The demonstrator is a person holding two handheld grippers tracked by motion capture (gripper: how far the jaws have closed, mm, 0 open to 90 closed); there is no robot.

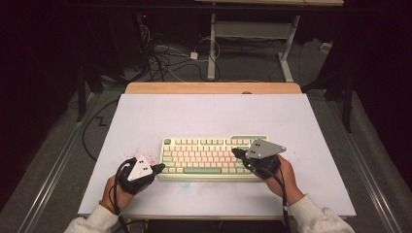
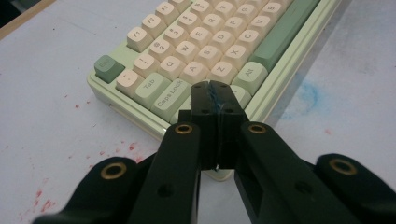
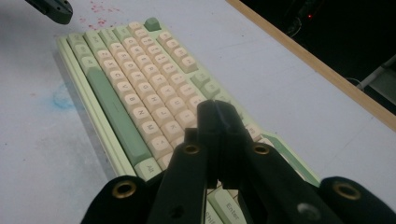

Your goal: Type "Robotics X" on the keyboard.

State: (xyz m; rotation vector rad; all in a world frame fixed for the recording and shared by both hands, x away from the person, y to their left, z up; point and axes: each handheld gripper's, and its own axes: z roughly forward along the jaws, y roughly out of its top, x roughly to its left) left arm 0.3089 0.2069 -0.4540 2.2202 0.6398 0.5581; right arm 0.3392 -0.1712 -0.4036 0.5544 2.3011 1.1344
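Two grippers at a keyboard [image 1: 214, 158], left gripper [image 1: 156, 168] fingers pressed together, right gripper [image 1: 236, 153] likewise

Right gripper [image 3: 218, 112] — jaws pressed together — above the keyboard [image 3: 140, 98].

The keyboard [image 1: 214, 158] lies on the table [image 1: 209, 114], toward six o'clock. The left gripper [image 1: 158, 168] sits at its nine o'clock end, the right gripper [image 1: 236, 153] over its three o'clock end.

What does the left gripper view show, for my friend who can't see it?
The left gripper, jaws pressed shut, points at the near left corner of a pale green keyboard with cream keys. It sits on a white table speckled red.
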